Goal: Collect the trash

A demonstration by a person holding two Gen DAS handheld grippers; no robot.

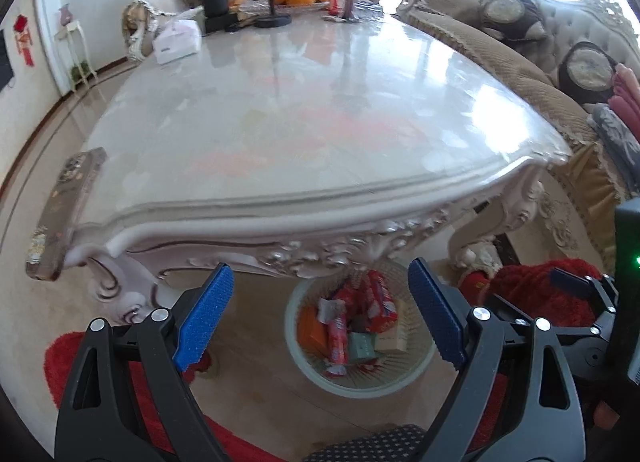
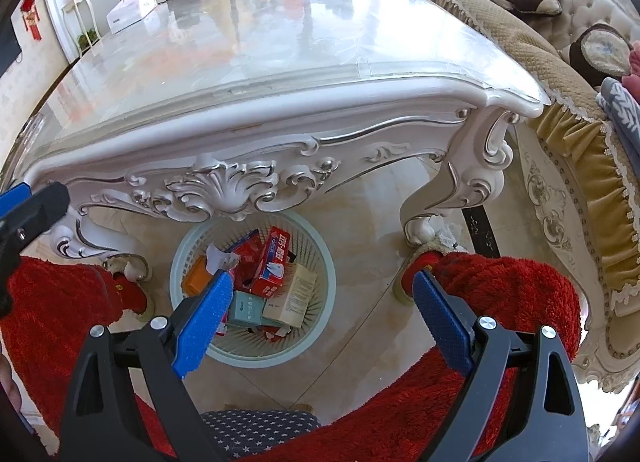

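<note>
Living room, ornate white coffee table (image 1: 304,197) with a glossy top filling the upper half of both views; sofas along the right edge.

Left wrist view, left to right: brown flat box (image 1: 64,213) overhanging the table's left edge at mid-left, left gripper (image 1: 320,314) with jaws spread wide and nothing between them, wastebasket (image 1: 296,346) on the floor at lower centre under the table's front edge. Right gripper (image 1: 576,282) pokes in at the far right.

Right wrist view: right gripper (image 2: 322,306) also spread wide, empty. Basket rim (image 2: 320,246) sits at frame centre, already holding red toothpaste boxes (image 2: 268,266), a teal box, an orange one, crumpled paper.

Key relation: basket lies ahead of and below both grippers, between their fingers in frame; right gripper looks nearer and more directly over it.

Judgement: most trash is binned. Only loose candidate is the brown box, on the left arm's side, long axis running front to back along the table edge. Only the left view shows it; the right view shows the basket contents far more clearly.
</note>
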